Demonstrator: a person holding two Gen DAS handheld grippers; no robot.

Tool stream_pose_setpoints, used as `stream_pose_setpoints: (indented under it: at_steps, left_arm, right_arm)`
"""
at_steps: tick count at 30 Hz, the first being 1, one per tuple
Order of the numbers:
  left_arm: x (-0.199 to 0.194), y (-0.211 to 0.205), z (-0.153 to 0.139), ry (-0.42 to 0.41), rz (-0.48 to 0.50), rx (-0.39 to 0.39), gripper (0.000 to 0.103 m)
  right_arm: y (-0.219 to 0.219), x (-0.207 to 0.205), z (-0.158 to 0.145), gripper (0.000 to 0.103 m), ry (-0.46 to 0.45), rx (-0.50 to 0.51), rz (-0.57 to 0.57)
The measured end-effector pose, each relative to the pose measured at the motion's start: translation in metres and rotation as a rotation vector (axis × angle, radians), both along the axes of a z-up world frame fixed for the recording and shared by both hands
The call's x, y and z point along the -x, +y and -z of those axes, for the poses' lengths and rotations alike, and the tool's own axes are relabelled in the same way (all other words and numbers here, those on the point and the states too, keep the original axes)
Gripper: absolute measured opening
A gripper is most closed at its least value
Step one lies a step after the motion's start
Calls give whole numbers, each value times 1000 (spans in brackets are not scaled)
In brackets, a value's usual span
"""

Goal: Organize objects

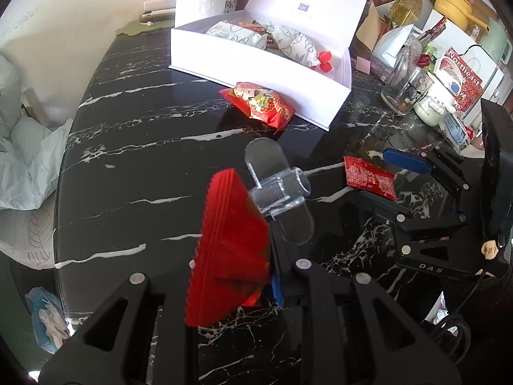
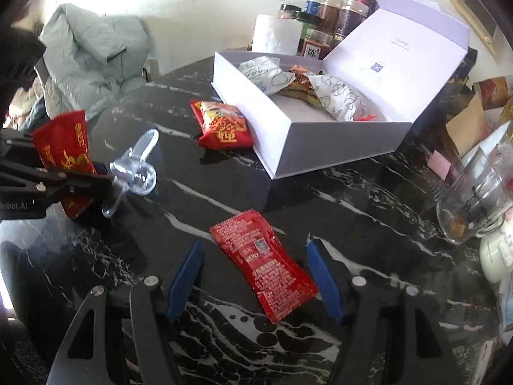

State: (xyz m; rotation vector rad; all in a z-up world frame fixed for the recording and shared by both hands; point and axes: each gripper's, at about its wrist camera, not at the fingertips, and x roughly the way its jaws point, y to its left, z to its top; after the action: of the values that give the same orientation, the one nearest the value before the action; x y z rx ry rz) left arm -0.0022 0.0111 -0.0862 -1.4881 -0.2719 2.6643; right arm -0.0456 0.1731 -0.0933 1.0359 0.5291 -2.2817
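My left gripper (image 1: 269, 256) is shut on a red snack packet (image 1: 231, 250) and holds it above the black marble table (image 1: 134, 166); it also shows in the right wrist view (image 2: 64, 150). A clear plastic piece (image 1: 279, 192) sticks out at that gripper's tip. My right gripper (image 2: 256, 272) is open, its blue pads on either side of a flat red sachet (image 2: 266, 263) that lies on the table. An open white box (image 2: 307, 134) holds several white and brown packets. A red printed snack bag (image 2: 221, 125) lies against the box's front.
A glass jar (image 2: 474, 205) and a white mug (image 1: 433, 106) stand at the right among cluttered packaging. Spice jars (image 2: 333, 19) and a paper roll (image 2: 275, 35) stand behind the box. A pale green jacket (image 2: 93, 57) lies off the table's left edge.
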Motion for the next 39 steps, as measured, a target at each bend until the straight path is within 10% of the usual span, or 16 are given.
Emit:
stream_pose_setpoints:
  at_steps: [4, 7, 10, 39]
  left_arm:
    - [4, 3, 2, 7, 10, 7, 19]
    - [8, 5, 2, 13, 20, 12, 19]
    - [9, 7, 2, 16, 28, 16, 19]
    - [-6, -6, -21, 66, -10, -29, 19]
  right_arm:
    - [14, 12, 5, 67, -95, 87, 36]
    - [16, 9, 3, 25, -76, 88, 37]
    - [16, 9, 3, 19, -83, 88, 57]
    - [13, -23, -38, 15, -93, 251, 12]
